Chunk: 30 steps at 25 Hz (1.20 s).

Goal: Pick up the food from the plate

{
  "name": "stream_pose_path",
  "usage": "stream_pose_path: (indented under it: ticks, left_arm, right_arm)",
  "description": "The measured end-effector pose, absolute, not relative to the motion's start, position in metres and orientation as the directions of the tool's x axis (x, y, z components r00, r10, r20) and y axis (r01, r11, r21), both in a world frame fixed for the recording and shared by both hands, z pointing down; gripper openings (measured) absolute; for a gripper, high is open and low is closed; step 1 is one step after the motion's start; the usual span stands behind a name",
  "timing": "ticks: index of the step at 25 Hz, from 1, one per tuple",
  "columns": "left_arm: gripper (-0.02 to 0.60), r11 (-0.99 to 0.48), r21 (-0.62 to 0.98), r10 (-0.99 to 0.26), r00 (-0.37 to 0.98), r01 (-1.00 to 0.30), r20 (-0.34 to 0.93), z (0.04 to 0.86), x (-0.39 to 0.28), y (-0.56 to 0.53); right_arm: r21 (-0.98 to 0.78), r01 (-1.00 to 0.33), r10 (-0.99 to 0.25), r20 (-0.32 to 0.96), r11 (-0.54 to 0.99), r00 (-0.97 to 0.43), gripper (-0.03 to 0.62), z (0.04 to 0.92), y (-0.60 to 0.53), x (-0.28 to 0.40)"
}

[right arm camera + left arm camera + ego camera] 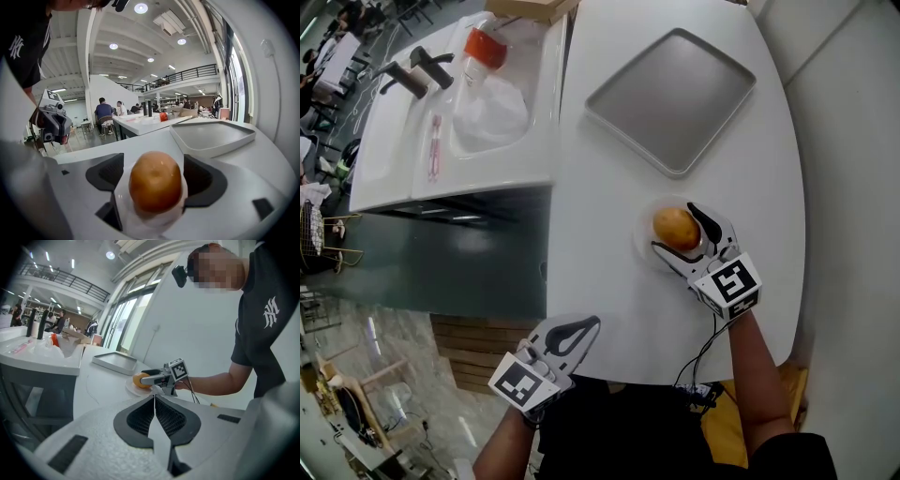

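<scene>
Golden-brown and glossy, the bun [674, 225] was a smooth rounded lump with a faint dimple on top. It sat on a small white plate [643, 240] near the front right of the white table [609, 187]. The right gripper [677, 231] lay level with it, its jaws apart with one ribbed black pad close on each side. Whether the pads touched the crust could not be made out. Most of the plate was hidden under the bun and the jaws.

The left gripper [592, 324] was at the table's near edge, well apart from the plate, its dark ribbed pads pressed together with nothing between them.

Farther back lay a flat grey tray [671, 98] with rounded corners and a low rim. To its left stood a white basin counter [487, 159] with dark taps [417, 70] and a crumpled clear bag [492, 108]. Both forearms ran off the bottom of the head view.
</scene>
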<state>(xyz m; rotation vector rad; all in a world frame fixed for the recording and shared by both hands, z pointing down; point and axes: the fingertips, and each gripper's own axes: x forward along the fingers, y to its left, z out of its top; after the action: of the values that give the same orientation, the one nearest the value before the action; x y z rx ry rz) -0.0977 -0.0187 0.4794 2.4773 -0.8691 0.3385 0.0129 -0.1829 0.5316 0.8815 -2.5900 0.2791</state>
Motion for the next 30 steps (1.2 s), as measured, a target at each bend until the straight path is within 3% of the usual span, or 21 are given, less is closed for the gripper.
stream_pose_path:
  ticks: [21,30]
  left_arm:
    - [0.009,-0.670,0.347,-0.537,0.752,-0.656,0.384,0.481,-0.097,-0.028]
    - [0.009,-0.731,0.319,-0.507,0.793,-0.604,0.338,0.471,-0.063,-0.048]
  right_arm:
    - [-0.018,-0.599,-0.516,0.489,0.800,-0.703,0.350,0.543,-0.184,0.009]
    - [-0.028,-0.594,-0.510,0.482,0.804,-0.713,0.348,0.541,-0.183,0.012]
